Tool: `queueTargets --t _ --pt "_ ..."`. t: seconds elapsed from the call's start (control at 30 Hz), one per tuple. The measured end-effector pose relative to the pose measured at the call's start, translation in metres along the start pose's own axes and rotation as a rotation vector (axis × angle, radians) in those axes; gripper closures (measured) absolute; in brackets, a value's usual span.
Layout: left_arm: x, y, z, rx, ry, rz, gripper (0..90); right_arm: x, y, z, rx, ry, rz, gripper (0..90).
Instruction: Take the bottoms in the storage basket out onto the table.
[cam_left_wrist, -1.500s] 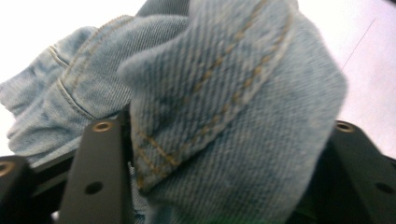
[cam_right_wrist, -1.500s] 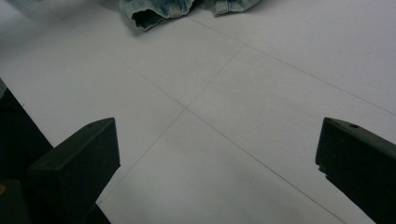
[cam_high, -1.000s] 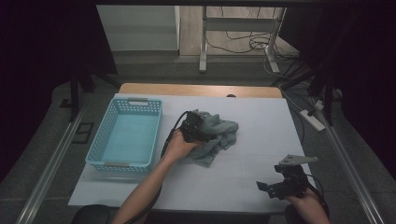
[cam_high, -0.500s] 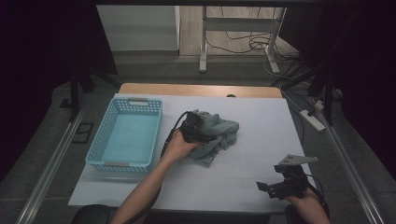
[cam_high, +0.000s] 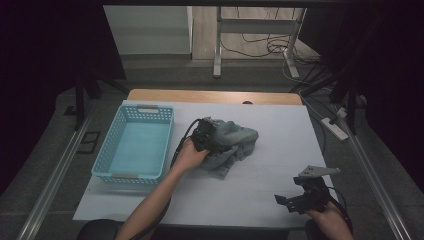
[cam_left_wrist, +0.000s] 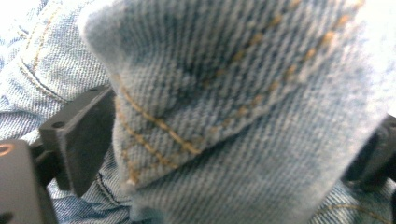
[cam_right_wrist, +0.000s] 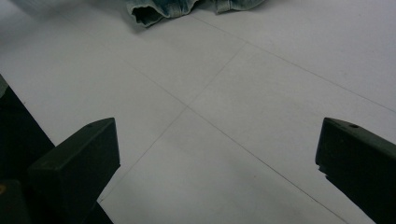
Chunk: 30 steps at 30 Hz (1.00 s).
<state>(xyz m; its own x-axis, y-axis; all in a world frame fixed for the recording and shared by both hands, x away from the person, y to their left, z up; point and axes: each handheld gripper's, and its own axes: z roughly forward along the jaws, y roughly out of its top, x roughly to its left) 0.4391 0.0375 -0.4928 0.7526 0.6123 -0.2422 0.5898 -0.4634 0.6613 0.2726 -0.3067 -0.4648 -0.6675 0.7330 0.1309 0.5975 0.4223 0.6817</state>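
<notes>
The desk (cam_high: 260, 195) carries a blue basket (cam_high: 134, 149) at its left part, and the jeans (cam_high: 235, 142) lie crumpled just to the right of the basket, near the middle of the desk.

The left hand-held gripper (cam_high: 206, 136) is at the left edge of the jeans. Its jaws have just been opening; in the left gripper view a thick fold of denim (cam_left_wrist: 243, 116) stands between them, and I cannot tell if the pads press on it.

The right hand-held gripper (cam_high: 300, 200) is well apart from the jeans, at the near right corner, with jaws wide and nothing between them.

The risk, I think, is that the fold springs loose when released, so the pile unrolls. Also a seam could catch on a jaw and drag the jeans toward the basket when the hand withdraws.
</notes>
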Motion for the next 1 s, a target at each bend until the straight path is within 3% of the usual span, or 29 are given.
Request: queueTargets --t 0.33,0.47,0.8,1.0 --pt "-0.004 0.001 -0.006 -0.021 -0.030 0.020 0.0 0.000 0.000 0.000 0.005 0.003 -0.001 0.0" --pt "-0.007 0.002 -0.011 -0.022 -0.027 0.033 0.0 0.000 0.000 0.000 0.006 0.003 -0.002 0.1" --pt "-0.008 0.004 -0.020 -0.036 -0.079 0.068 0.0 0.000 0.000 0.000 0.009 0.003 -0.002 0.1" --pt "-0.010 0.005 -0.025 -0.032 -0.084 0.074 0.0 0.000 0.000 0.000 0.007 0.003 -0.001 0.0"
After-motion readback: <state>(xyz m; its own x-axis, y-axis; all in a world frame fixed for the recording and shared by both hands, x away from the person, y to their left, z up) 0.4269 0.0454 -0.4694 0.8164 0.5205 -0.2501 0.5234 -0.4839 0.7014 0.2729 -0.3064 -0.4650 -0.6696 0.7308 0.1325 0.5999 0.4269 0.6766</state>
